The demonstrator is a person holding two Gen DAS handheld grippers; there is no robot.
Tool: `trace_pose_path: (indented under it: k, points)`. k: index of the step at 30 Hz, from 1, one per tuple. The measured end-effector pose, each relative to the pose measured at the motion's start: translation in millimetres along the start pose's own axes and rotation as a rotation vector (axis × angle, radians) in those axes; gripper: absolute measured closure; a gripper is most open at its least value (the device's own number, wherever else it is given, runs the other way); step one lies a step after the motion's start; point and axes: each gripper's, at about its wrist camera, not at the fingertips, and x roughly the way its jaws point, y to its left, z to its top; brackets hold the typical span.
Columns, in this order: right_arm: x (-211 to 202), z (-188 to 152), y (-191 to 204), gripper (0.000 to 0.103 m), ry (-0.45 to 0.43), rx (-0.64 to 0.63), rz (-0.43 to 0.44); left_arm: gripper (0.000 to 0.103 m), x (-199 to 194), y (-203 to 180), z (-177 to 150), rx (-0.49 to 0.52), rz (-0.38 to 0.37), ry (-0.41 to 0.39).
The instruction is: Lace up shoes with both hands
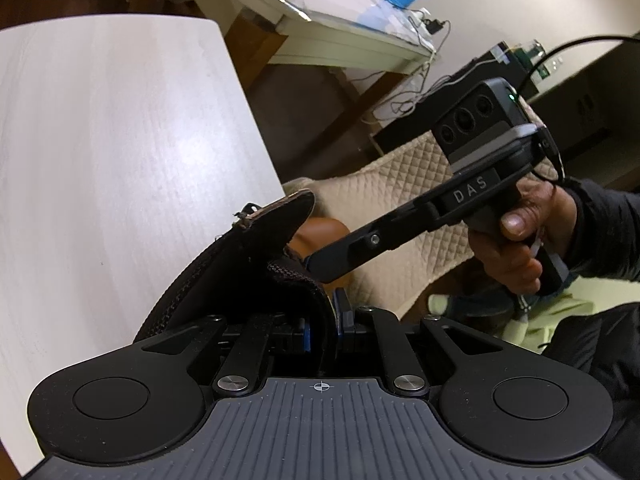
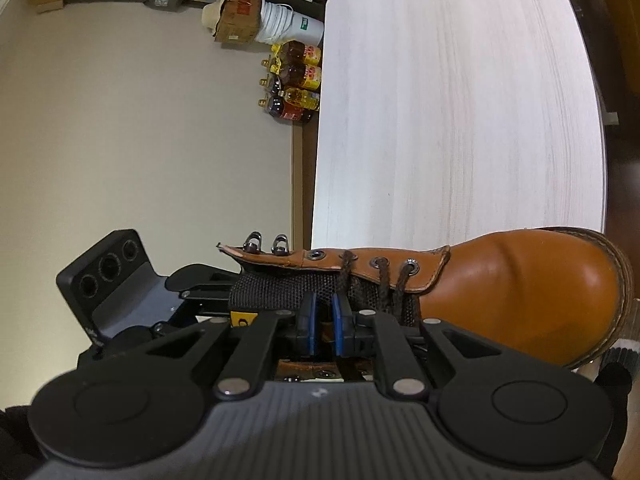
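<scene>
Right now my left gripper [image 1: 323,322] has its blue pads [image 1: 343,314] closed on the black padded collar of the boot [image 1: 256,264], with the mesh edge pinched between them. From that wrist camera the boot's dark tongue [image 1: 244,256] rises up and to the left in front of the white table [image 1: 120,168], and only a small patch of tan leather shows behind it. My right gripper [image 1: 320,268] reaches in from the right side of this view, its long black finger angled down toward the boot opening; a hand [image 1: 516,236] wraps its handle, thumb on the near side, with a dark sleeve [image 1: 608,228] behind.

From the right wrist camera, the tan leather boot [image 2: 520,292] lies on its side at the table's near edge, toe to the right. Dark brown laces [image 2: 384,284] run through the lower eyelets, while the upper eyelet [image 2: 316,255] and the two metal hooks [image 2: 266,242] near the top are bare. My right gripper's jaws stand narrow, the blue pads [image 2: 310,322] close together, just in front of the black mesh lining [image 2: 280,292]. I cannot tell whether anything is caught between them. The left gripper [image 2: 240,314] sits to the left, holding the collar.

Bottles [image 2: 296,80] stand on the floor beyond the table [image 2: 460,100].
</scene>
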Motion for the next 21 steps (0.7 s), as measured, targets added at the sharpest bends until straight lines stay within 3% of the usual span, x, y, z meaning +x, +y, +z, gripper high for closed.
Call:
trace_pose_path:
  k: [4,10,12,17,21]
  points:
    - [2.8,3.5,1.0,0.101,-0.003,0.011,-0.015,0.092,-2.5,2.9,-1.7,-0.026,-0.005,-0.002]
    - [-24.4,17.8,5.7,0.097,-0.194,0.011,-0.027,0.092,-4.9,13.4,-4.7,-0.116,-0.015,-0.003]
    - [-25.1,15.7,-2.4,0.084,-0.202,0.062,-0.025,0.092,-4.8,16.0,-5.3,-0.137,-0.022,-0.008]
    - [-11.3,-2.7,-19.6,0.084,-0.175,0.170,-0.046,0.092,-4.9,15.0,-6.2,-0.134,-0.017,-0.012]
    - [0.1,-13.1,-35.6,0.084,-0.177,0.299,0.021,0.092,-4.2,11.9,-6.4,-0.116,-0.005,-0.013]
